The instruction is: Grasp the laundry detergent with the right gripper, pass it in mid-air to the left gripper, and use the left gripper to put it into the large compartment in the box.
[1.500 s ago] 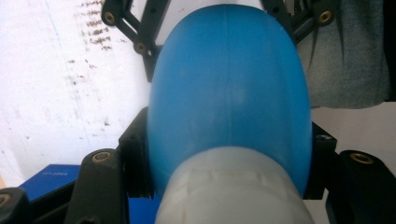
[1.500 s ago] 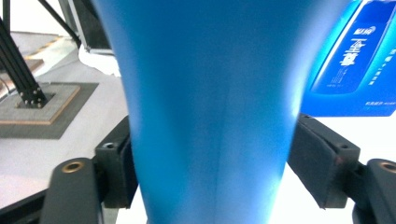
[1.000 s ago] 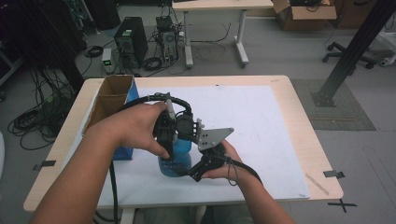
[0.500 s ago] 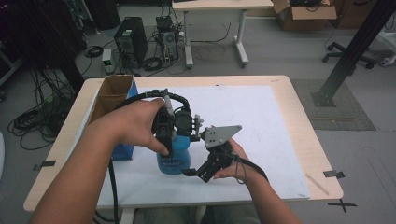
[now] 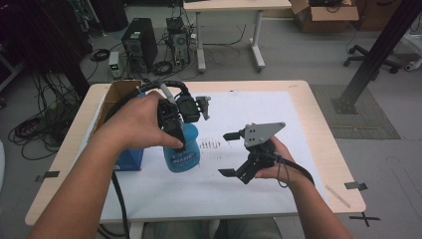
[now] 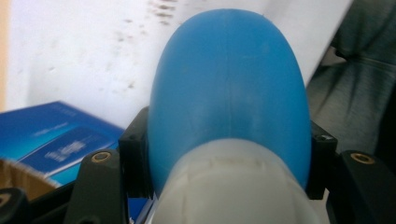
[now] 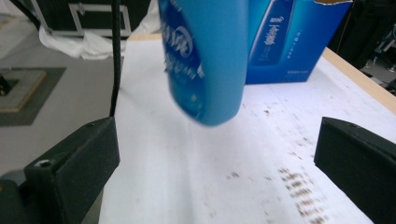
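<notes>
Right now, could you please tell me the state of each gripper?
Left gripper: shut on the blue bottle, gripping it just below its white cap.
Right gripper: open and empty, jaws spread wide beside the bottle.

Grey floor [image 5: 308,59], desk [image 5: 234,6], PC tower [image 5: 135,40]

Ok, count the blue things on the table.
2. A blue plastic bottle is clamped near its white top by the left gripper; a blue printed carton sits beside it by the brown cardboard box, which may hide more.
</notes>
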`<control>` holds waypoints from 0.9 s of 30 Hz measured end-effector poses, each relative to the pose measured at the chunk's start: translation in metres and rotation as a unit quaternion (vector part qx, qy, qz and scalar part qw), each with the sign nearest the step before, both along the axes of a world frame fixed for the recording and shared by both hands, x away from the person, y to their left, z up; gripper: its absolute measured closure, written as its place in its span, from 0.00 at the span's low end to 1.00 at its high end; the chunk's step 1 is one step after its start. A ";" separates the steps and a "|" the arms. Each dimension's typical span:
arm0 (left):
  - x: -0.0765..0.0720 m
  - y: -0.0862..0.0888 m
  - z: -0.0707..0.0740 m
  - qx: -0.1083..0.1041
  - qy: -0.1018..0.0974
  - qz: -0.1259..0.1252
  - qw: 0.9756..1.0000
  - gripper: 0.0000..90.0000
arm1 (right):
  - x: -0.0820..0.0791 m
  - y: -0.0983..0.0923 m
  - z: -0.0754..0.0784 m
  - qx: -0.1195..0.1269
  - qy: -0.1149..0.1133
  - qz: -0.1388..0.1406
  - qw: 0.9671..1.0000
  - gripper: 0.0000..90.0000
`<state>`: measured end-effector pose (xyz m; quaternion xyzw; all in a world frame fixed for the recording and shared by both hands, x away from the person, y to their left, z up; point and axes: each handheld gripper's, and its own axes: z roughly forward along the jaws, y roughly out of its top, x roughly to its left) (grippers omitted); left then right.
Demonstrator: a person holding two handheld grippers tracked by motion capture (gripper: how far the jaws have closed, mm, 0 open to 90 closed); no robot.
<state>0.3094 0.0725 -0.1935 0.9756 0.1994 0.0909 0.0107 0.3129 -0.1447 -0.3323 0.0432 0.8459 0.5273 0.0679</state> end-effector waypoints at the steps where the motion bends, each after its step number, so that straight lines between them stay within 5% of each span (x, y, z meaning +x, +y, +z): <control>1: 0.001 0.000 0.002 -0.004 -0.005 0.014 1.000 0.42 | 0.001 -0.002 0.002 -0.004 -0.001 0.000 1.000 0.00; 8: 0.008 0.004 0.007 -0.017 0.008 0.077 0.997 0.42 | 0.011 -0.018 0.015 -0.048 -0.001 -0.011 0.999 0.00; 18: 0.017 0.021 0.023 -0.033 0.003 0.162 0.986 0.42 | 0.026 -0.038 0.024 -0.141 -0.001 -0.026 0.990 0.01; 27: 0.027 0.043 0.044 -0.050 0.000 0.241 0.969 0.42 | 0.031 -0.050 0.035 -0.214 -0.004 -0.030 0.976 0.02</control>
